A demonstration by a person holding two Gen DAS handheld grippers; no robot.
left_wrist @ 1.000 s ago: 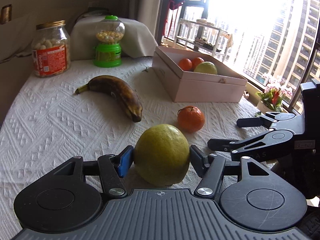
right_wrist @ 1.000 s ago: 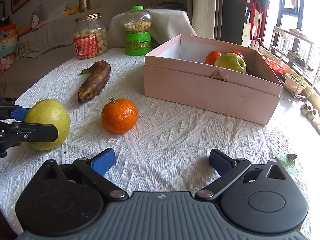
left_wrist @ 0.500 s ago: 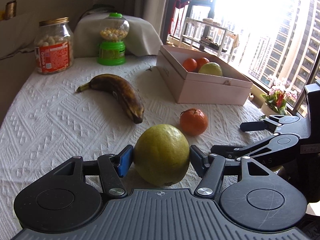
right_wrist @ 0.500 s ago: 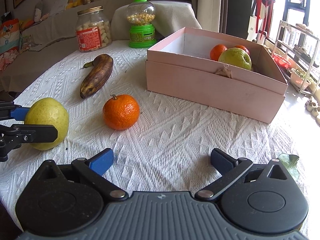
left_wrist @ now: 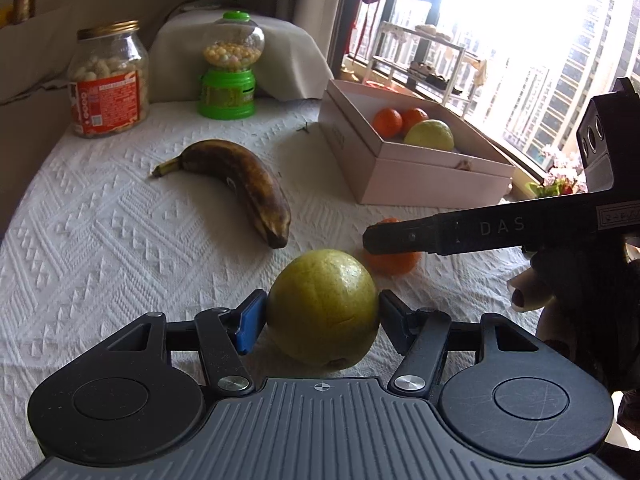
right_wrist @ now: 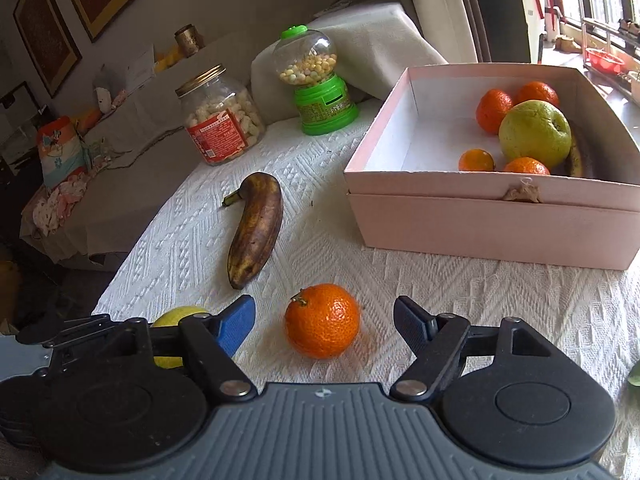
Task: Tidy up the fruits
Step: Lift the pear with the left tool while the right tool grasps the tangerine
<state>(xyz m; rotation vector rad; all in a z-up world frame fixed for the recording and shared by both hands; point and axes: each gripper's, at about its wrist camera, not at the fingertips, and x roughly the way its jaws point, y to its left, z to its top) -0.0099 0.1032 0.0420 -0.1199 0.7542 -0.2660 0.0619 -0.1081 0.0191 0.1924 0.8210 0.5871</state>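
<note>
My left gripper (left_wrist: 320, 317) is shut on a yellow-green pear (left_wrist: 322, 300), which rests low over the white tablecloth. A loose mandarin (right_wrist: 322, 321) sits on the cloth between the fingers of my right gripper (right_wrist: 325, 312). Its jaws are closing, and the pads stand clear of the fruit on both sides. In the left wrist view one right gripper finger (left_wrist: 404, 236) crosses in front of that mandarin (left_wrist: 394, 263). A brown overripe banana (right_wrist: 256, 224) lies farther back. The pink box (right_wrist: 480, 220) at the right holds several mandarins, a green pear (right_wrist: 534, 134) and a banana.
A snack jar (left_wrist: 108, 84) and a green candy dispenser (left_wrist: 230, 68) stand at the back of the table. The cloth's edge drops off at the left (right_wrist: 132, 252). A person's hand (left_wrist: 532, 290) grips the right tool. A window lies behind the box.
My right gripper has swung left and forward so the mandarin now lies between its fingers, and its jaws have narrowed. The left gripper keeps its hold on the pear, hardly moved.
</note>
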